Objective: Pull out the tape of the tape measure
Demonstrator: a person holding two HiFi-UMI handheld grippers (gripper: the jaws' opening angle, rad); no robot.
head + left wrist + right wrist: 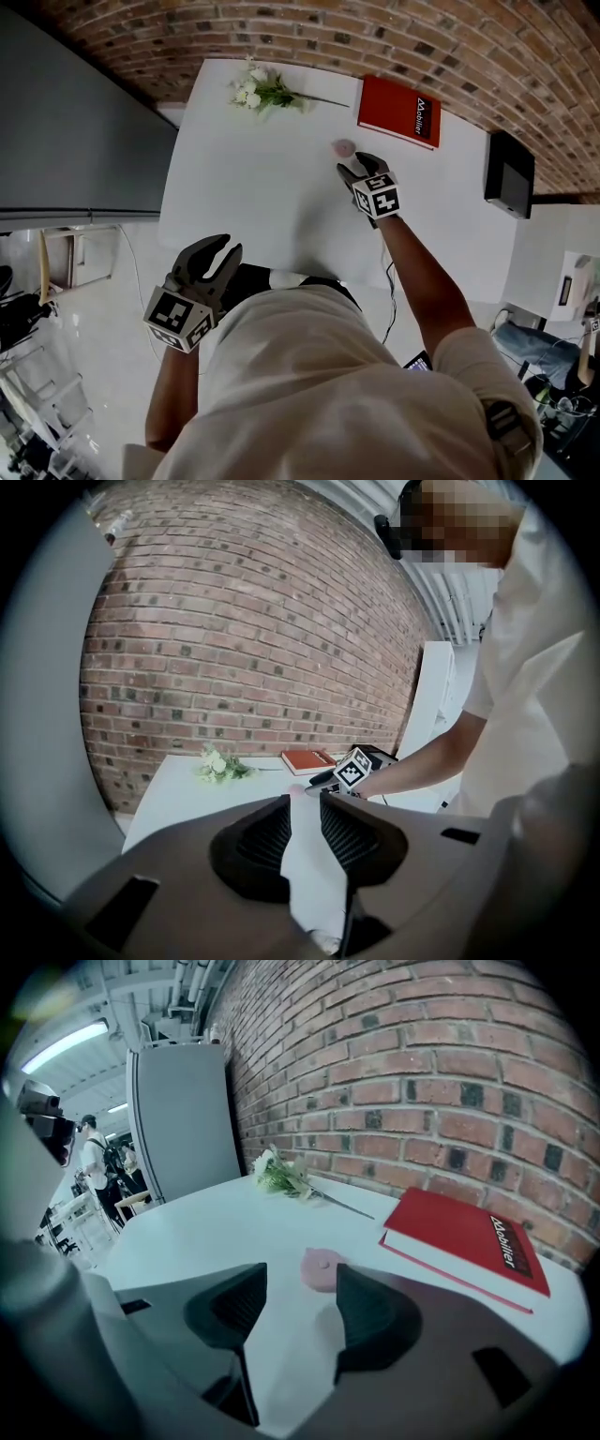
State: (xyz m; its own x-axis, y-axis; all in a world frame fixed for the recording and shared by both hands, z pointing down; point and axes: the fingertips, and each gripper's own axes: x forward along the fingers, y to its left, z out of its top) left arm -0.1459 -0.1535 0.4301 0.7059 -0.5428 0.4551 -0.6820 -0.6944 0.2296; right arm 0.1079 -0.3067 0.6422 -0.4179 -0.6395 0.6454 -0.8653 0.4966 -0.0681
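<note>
The tape measure is a small round pink case lying flat on the white table, with no tape showing out of it. My right gripper hovers just short of it, jaws open and empty. In the right gripper view the pink case lies just beyond the right gripper, slightly toward the right finger, untouched. My left gripper hangs back at the table's near left edge beside the person's body, open with nothing in it. The left gripper view shows only bare table between the left gripper jaws.
A red book lies at the far right of the table, close behind the tape measure. A sprig of white flowers lies at the far edge. A black device stands past the right edge. A brick wall runs behind.
</note>
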